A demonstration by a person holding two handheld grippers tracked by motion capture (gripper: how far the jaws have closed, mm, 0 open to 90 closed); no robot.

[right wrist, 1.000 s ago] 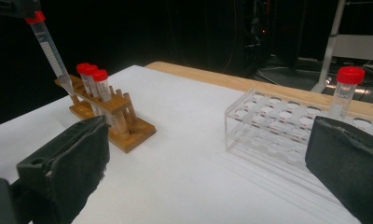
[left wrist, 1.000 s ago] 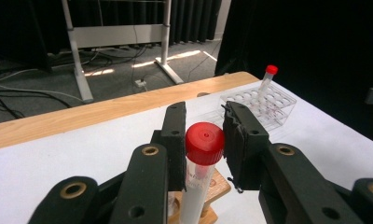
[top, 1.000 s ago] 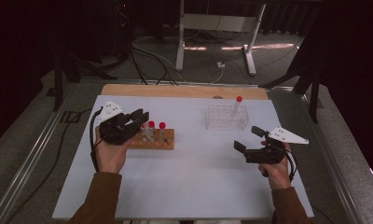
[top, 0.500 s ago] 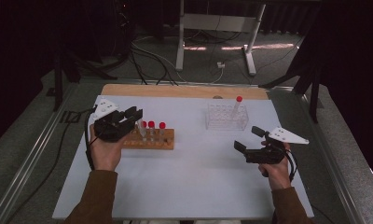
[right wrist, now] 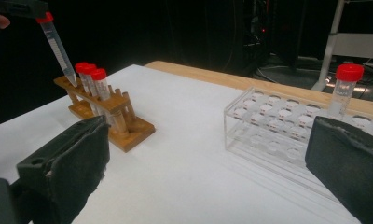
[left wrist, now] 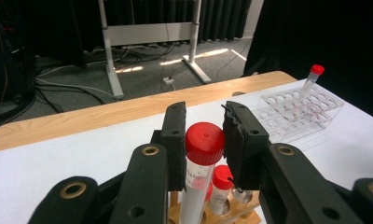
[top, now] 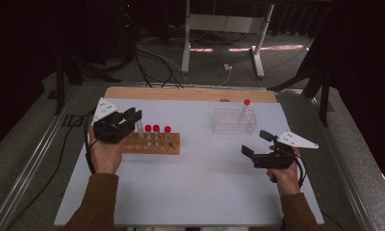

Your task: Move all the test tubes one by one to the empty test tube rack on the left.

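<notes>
From my seat, the white worktop (top: 190,192) carries a wooden rack (top: 152,143) on its left half and a clear plastic rack (top: 233,121) further right, well apart. My left tongs (left wrist: 204,140) are clenched on a red-capped tube (left wrist: 201,163), gripped just under its cap; the tube hangs nearly upright, tip slightly tilted, just above the wooden rack's left end, beside three capped tubes (top: 156,131) standing there. As I judge it, the clear rack, already holding one tube (top: 243,109), lies off to the right of the held tube. My right tongs (top: 258,147) sit released, nearer the clear rack, gripping nothing.
</notes>
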